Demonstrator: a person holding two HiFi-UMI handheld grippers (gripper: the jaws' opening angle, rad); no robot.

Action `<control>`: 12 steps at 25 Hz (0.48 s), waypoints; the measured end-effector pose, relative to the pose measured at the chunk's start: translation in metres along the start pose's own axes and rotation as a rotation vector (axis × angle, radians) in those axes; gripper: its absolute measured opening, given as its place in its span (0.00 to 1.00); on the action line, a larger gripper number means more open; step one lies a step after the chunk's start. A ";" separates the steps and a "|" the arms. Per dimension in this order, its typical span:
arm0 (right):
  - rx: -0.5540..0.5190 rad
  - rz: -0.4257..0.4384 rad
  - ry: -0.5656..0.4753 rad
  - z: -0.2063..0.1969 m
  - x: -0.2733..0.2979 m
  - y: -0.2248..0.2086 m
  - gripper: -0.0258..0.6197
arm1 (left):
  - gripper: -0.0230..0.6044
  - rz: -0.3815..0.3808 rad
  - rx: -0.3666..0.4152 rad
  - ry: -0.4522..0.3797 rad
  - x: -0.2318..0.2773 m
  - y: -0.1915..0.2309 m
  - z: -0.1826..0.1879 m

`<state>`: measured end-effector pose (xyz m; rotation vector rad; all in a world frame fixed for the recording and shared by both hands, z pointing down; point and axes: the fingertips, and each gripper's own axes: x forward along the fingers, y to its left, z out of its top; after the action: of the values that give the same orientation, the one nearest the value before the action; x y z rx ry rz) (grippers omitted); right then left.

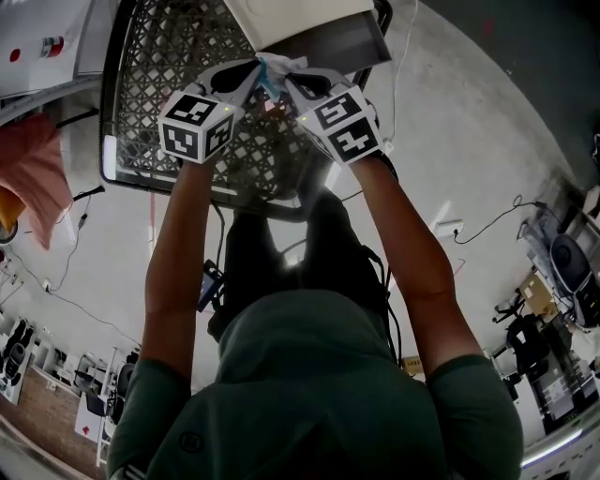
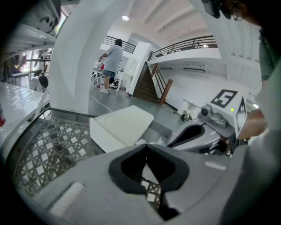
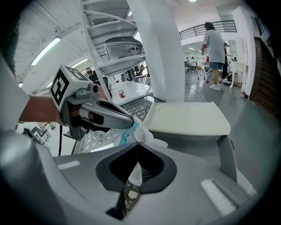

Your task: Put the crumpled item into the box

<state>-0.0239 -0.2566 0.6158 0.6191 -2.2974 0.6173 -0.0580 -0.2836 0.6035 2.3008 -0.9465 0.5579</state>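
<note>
Both grippers were held over the black mesh basket [image 1: 159, 66], just on the near side of the white box [image 1: 300, 19], tips pointed toward each other and toward the box.

Crumpled item [image 1: 277, 67]: a small white wad with a blue patch, held up in the air between the two sets of tips. It was just short of the box's near wall and outside the box, with the basket mesh under it.

Right gripper [image 3: 137, 143]: in the right gripper view we saw the fingers [image 3: 151, 151] brought together. The wad bunched up directly above their meeting point, and white material showed through the gap beneath it. We read this as clamped on the crumpled item.

Left gripper [image 2: 146, 145]: in the left gripper view the fingers were also together. A scrap of white sat at their apex, with the box beyond it. From the right gripper view, the blue end of the wad came out right at the left gripper's tip, touching it. We read this as pinching that end of the same item.

The item thus bridged the two tips, which nearly met beside the box. The box's pale top panel stood above its grey body.
</note>
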 end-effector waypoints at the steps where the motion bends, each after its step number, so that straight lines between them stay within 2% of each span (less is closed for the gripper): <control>1: -0.003 -0.004 0.002 0.000 0.001 -0.003 0.05 | 0.04 0.001 -0.002 0.001 0.003 0.001 0.000; 12: -0.017 -0.042 0.018 -0.012 0.008 -0.022 0.07 | 0.05 0.026 0.016 0.024 0.022 0.003 -0.005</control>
<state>-0.0109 -0.2689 0.6354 0.6497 -2.2647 0.5806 -0.0462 -0.2928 0.6208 2.2936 -0.9647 0.6048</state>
